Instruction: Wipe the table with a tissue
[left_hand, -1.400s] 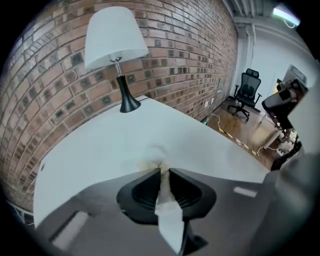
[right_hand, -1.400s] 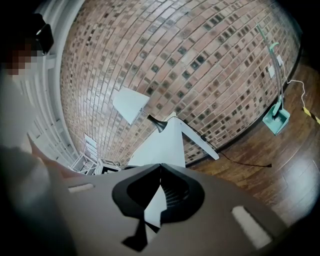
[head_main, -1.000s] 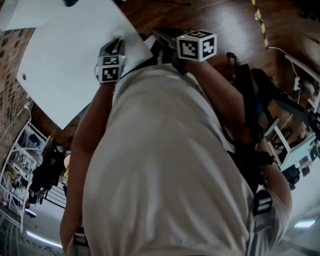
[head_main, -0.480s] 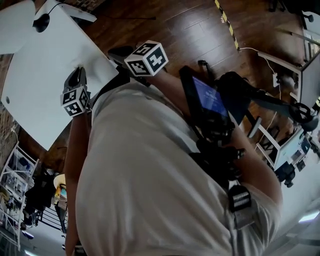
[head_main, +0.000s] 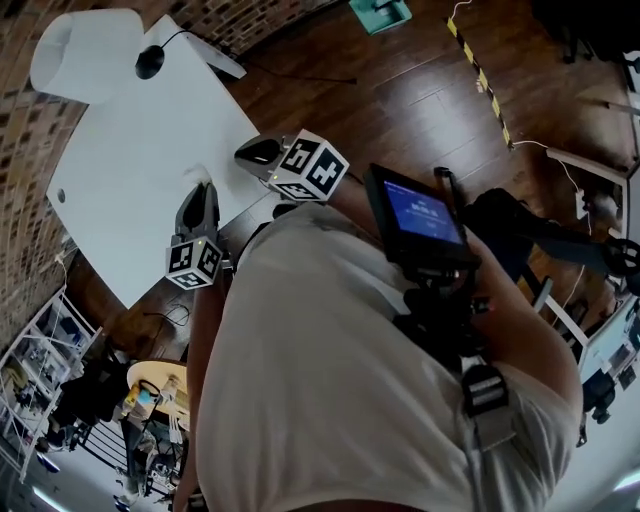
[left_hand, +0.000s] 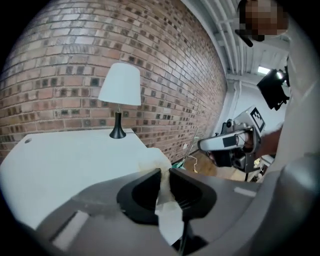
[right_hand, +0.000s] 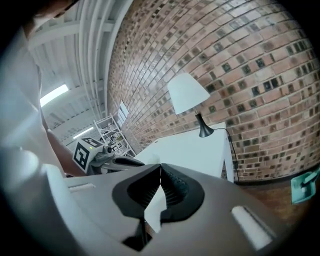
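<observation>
The white table (head_main: 130, 150) fills the upper left of the head view. My left gripper (head_main: 203, 188) hangs over its near edge, marker cube (head_main: 195, 262) toward me. In the left gripper view it (left_hand: 165, 171) is shut on a crumpled white tissue (left_hand: 167, 220) that sticks out past the tips above the table (left_hand: 65, 155). My right gripper (head_main: 247, 152) is beside the table's right corner. Its jaws (right_hand: 160, 166) meet at the tips with nothing between them. It points over the table (right_hand: 190, 147).
A white-shaded lamp (head_main: 85, 55) with a black base stands at the table's far end against the brick wall (left_hand: 75, 60). A chest-mounted screen (head_main: 420, 210) is in front of me. Wooden floor with yellow-black tape (head_main: 480, 75) lies to the right, a metal rack (head_main: 40, 330) to the left.
Both grippers have risen and rolled near the table's near edge. The head view has swung, so the lamp and more of the floor now show.
</observation>
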